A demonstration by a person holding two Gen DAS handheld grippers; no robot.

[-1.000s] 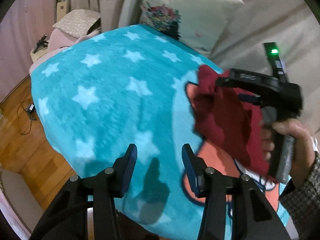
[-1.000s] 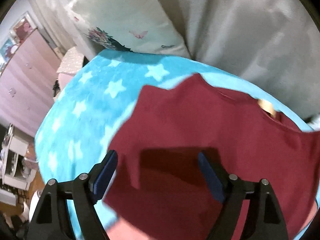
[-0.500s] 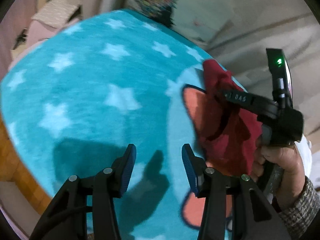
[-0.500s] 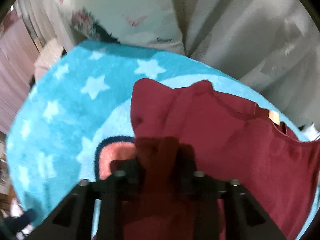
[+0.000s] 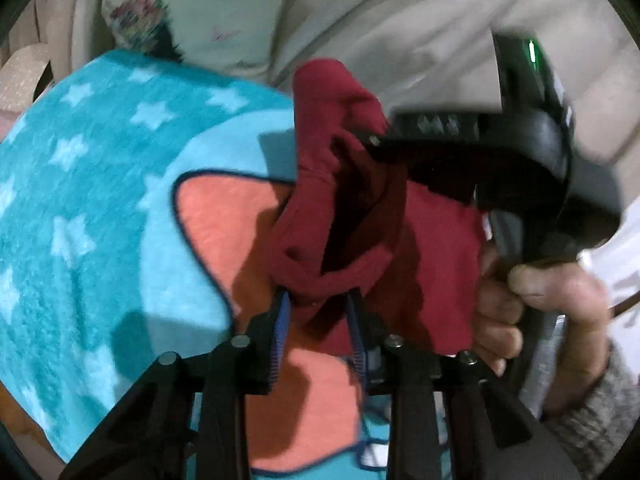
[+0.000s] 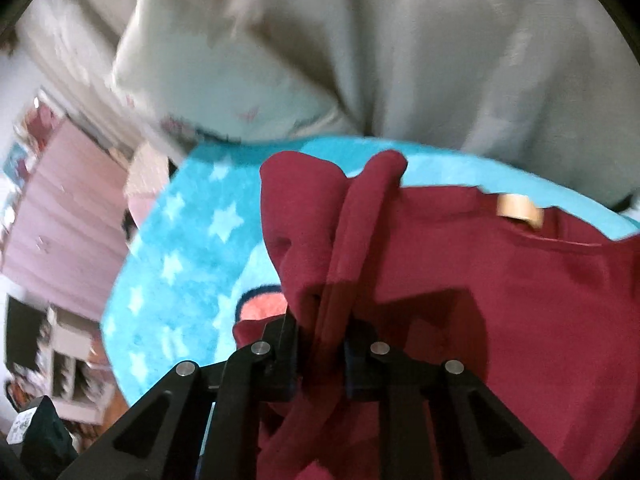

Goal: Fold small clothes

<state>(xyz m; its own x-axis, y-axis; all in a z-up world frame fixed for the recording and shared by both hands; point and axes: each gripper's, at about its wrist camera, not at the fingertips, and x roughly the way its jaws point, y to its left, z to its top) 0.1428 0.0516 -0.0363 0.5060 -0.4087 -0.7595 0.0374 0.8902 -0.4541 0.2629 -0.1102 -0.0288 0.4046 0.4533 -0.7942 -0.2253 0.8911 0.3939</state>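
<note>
A dark red small garment (image 5: 352, 216) hangs bunched above the turquoise star blanket (image 5: 92, 208). My left gripper (image 5: 318, 320) has its jaws around the garment's lower folded edge, still a little apart. My right gripper (image 6: 320, 344) is shut on a bunched fold of the same garment (image 6: 460, 280), which spreads to the right and shows a tan neck label (image 6: 520, 206). In the left wrist view the right gripper's black body (image 5: 500, 160) and the hand holding it sit just right of the cloth.
The blanket has an orange patch with a dark outline (image 5: 224, 216). A floral pillow (image 5: 192, 12) and beige bedding (image 6: 440, 60) lie behind. Pink furniture (image 6: 60, 220) and shelves (image 6: 68, 360) stand at the left beyond the bed's edge.
The right gripper closed on the red garment and lifted it. The left gripper moved right and forward, from over bare blanket to around the garment's lower edge.
</note>
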